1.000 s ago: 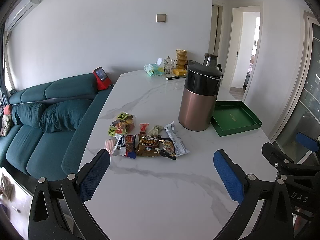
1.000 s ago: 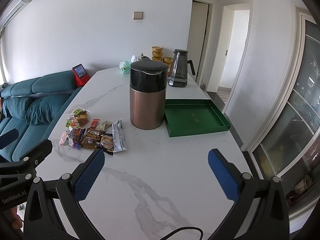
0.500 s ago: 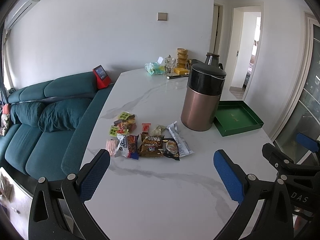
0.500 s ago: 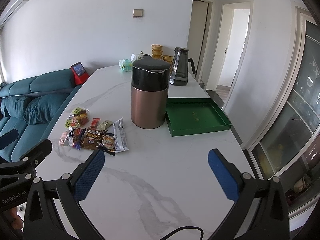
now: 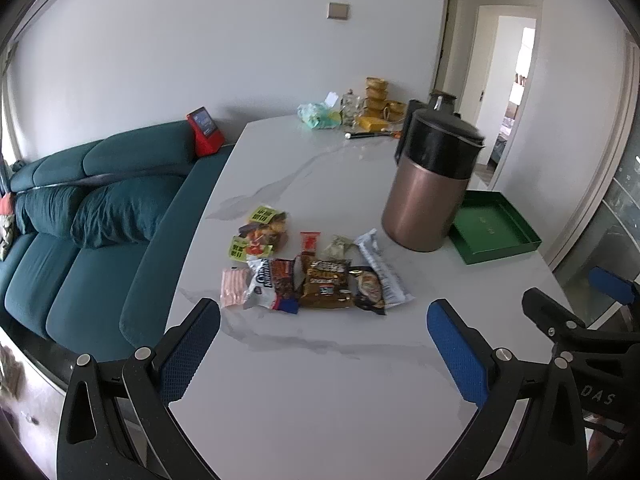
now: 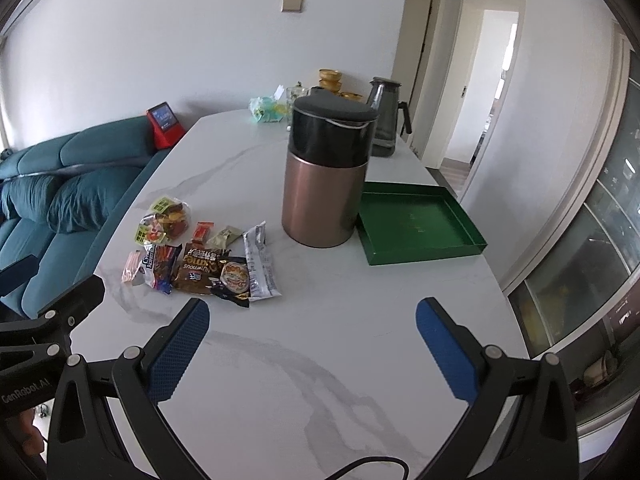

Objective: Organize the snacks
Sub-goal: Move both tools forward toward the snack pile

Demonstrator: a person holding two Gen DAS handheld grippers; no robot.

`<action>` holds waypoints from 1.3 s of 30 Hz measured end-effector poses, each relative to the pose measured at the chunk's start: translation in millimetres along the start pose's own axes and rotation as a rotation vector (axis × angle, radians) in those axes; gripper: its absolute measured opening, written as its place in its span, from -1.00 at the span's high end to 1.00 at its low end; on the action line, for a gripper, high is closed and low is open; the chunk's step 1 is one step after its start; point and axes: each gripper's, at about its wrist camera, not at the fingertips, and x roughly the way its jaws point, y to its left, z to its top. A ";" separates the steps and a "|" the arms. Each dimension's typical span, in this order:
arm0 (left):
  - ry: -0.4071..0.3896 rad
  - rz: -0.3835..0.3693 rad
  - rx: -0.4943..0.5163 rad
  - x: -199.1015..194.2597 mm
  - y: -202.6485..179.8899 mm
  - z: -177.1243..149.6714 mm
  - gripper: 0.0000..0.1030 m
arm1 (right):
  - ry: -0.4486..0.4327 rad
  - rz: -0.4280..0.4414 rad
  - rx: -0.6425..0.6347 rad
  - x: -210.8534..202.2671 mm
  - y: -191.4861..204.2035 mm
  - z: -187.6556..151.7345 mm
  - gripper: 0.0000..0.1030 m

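Several snack packets lie in a loose cluster on the white marble table (image 5: 320, 380): a brown chocolate bag (image 5: 325, 283) (image 6: 199, 269), a white wrapper (image 5: 382, 267) (image 6: 259, 265), a pink packet (image 5: 232, 287), a small red one (image 5: 310, 240) and a clear bag of sweets (image 5: 264, 232) (image 6: 168, 220). A green tray (image 5: 494, 226) (image 6: 416, 222) lies empty to the right of a copper canister with a black lid (image 5: 430, 184) (image 6: 324, 172). My left gripper (image 5: 322, 344) is open, short of the snacks. My right gripper (image 6: 312, 338) is open too, holding nothing.
At the table's far end stand a glass kettle (image 6: 386, 116), yellow bowls (image 5: 376, 98), a tissue pack (image 5: 318, 114) and a jar. A teal sofa (image 5: 92, 216) runs along the left edge. A glass door is on the right. A cable (image 6: 372, 466) lies at the near edge.
Both grippers have moved slightly forward toward the snacks and canister, which appear a little larger. Both stay open and nothing on the table has moved.
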 end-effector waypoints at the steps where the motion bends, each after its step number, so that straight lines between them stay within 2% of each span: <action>1: 0.005 0.005 -0.004 4.0 3.1 0.5 -0.98 | 0.007 0.004 -0.001 4.5 1.3 2.7 -1.00; 9: 0.043 0.074 -0.031 45.2 29.8 7.1 -0.98 | 0.068 0.080 -0.006 59.7 10.2 21.7 -1.00; 14: 0.072 0.115 -0.017 78.3 39.9 12.9 -0.98 | 0.124 0.141 -0.028 109.3 21.8 36.2 -1.00; 20: 0.125 0.141 -0.054 118.4 45.9 12.9 -0.98 | 0.175 0.195 -0.058 165.8 30.9 39.4 -1.00; 28: 0.180 0.124 -0.050 156.9 44.6 7.9 -0.98 | 0.270 0.216 -0.056 217.2 34.0 29.5 -1.00; 35: 0.232 0.108 -0.013 191.8 53.9 2.2 -0.98 | 0.294 0.190 -0.026 236.0 31.3 27.9 -1.00; 39: 0.258 0.089 -0.039 202.3 61.8 -1.5 -0.98 | 0.327 0.185 -0.026 247.7 33.3 27.4 -1.00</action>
